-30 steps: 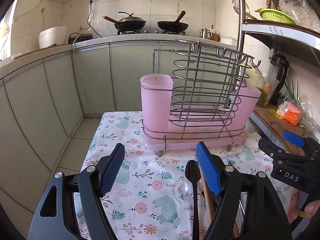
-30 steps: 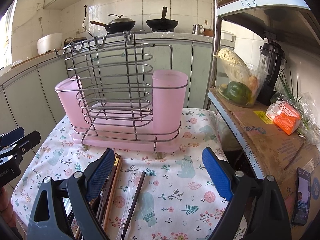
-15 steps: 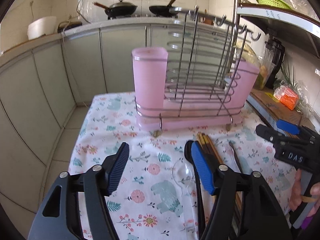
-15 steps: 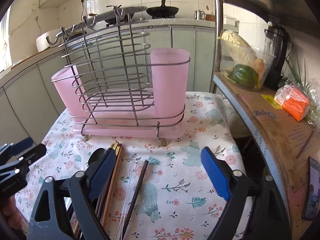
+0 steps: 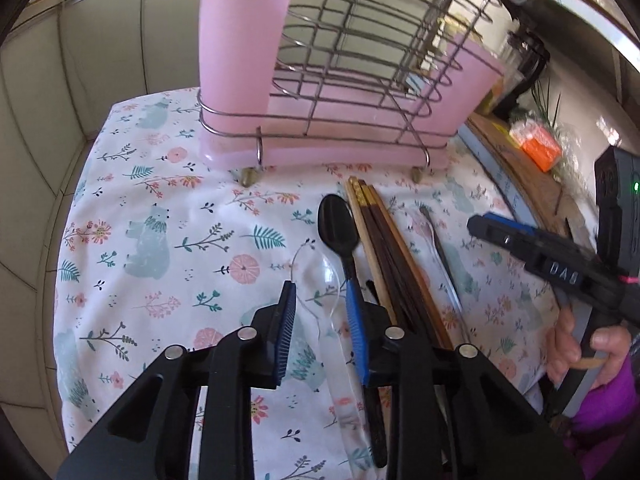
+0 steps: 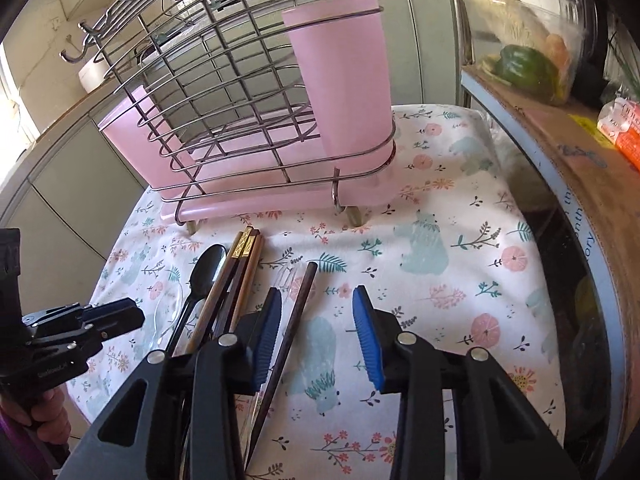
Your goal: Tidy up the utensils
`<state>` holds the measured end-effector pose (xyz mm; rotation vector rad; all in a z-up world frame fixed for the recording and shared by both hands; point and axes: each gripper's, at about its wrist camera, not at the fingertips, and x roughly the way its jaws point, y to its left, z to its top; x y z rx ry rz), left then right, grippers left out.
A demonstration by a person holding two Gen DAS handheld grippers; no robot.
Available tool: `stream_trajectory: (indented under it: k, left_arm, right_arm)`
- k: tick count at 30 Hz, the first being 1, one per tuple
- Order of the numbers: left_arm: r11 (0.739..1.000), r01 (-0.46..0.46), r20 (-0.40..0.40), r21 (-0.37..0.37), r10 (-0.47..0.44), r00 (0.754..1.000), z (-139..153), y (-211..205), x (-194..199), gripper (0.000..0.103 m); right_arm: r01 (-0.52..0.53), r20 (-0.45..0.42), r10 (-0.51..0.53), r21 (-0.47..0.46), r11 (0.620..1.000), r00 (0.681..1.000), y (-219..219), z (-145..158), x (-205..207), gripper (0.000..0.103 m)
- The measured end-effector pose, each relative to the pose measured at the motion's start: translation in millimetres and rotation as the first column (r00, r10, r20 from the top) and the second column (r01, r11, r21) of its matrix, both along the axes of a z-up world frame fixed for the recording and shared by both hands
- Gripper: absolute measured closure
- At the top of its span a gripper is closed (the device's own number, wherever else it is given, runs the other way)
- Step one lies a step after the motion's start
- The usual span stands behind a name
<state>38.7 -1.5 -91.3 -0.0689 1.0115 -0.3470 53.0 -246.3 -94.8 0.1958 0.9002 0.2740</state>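
On the floral tablecloth (image 5: 160, 200) lie a black spoon (image 5: 338, 228), a clear plastic spoon (image 5: 320, 276), a bundle of wooden chopsticks (image 5: 384, 248) and a clear fork (image 6: 285, 276). Behind them stands the wire utensil rack (image 5: 352, 60) with pink cups (image 5: 240, 40). My left gripper (image 5: 320, 300) points down over the clear spoon. Its jaws are closing with the spoon's neck between them, untouched. My right gripper (image 6: 318, 300) is closing too. A single dark chopstick (image 6: 298, 308) lies between its pads, near the left one and not pinched.
A shelf unit stands right of the table, with a cardboard box (image 6: 580, 168), a bag holding a green pepper (image 6: 524, 64) and an orange packet (image 5: 540, 148). Grey cabinets run behind and to the left. A hand (image 5: 576, 344) holds the right gripper's handle.
Both grippers have sunk toward the table and tipped downward, so the utensils now fill the views. Both pairs of jaws have narrowed from wide open.
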Motion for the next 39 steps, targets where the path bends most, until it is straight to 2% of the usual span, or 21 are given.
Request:
stream_trajectory:
  k: [3, 9, 14, 20, 22, 24, 30, 36, 39]
  left_arm:
    - [0.999, 0.011, -0.027, 0.044, -0.010, 1.000, -6, -2, 4, 0.077]
    - [0.998, -0.007, -0.071, 0.069, 0.012, 0.997, -17, -6, 21, 0.077]
    - [0.996, 0.023, -0.100, 0.086, -0.015, 0.995, -22, -11, 35, 0.077]
    - [0.998, 0.045, -0.140, 0.046, -0.038, 0.989, -22, -7, 45, 0.078]
    - [0.998, 0.043, -0.143, 0.046, -0.036, 0.989, -23, -5, 48, 0.094]
    - [0.999, 0.034, -0.143, 0.030, -0.030, 0.989, -23, -3, 49, 0.099]
    - [1.000, -0.007, -0.098, -0.029, 0.004, 0.995, -13, 11, 46, 0.102]
    - [0.997, -0.024, -0.048, -0.076, 0.020, 0.999, 3, 27, 39, 0.102]
    - [0.994, -0.032, -0.039, -0.102, 0.028, 0.999, 9, 32, 36, 0.102]
  right_arm:
    - [-0.017, -0.019, 0.018, 0.027, 0.999, 1.000, -2, -1, 3, 0.069]
    - [-0.043, -0.098, 0.055, 0.129, 0.991, 0.994, -9, -11, 14, 0.075]
    - [-0.030, -0.128, 0.055, 0.190, 0.981, 0.990, -19, -15, 17, 0.075]
    - [-0.016, -0.154, 0.055, 0.246, 0.969, 0.986, -29, -17, 25, 0.075]
    - [-0.020, -0.171, 0.067, 0.264, 0.964, 0.983, -30, -18, 30, 0.075]
    - [-0.030, -0.187, 0.084, 0.279, 0.960, 0.979, -27, -18, 36, 0.075]
    - [-0.032, -0.258, 0.107, 0.282, 0.959, 0.960, -16, -29, 56, 0.076]
    - [-0.010, -0.326, 0.123, 0.328, 0.945, 0.937, -12, -48, 68, 0.086]
    - [0.010, -0.338, 0.128, 0.378, 0.926, 0.932, -15, -53, 68, 0.093]
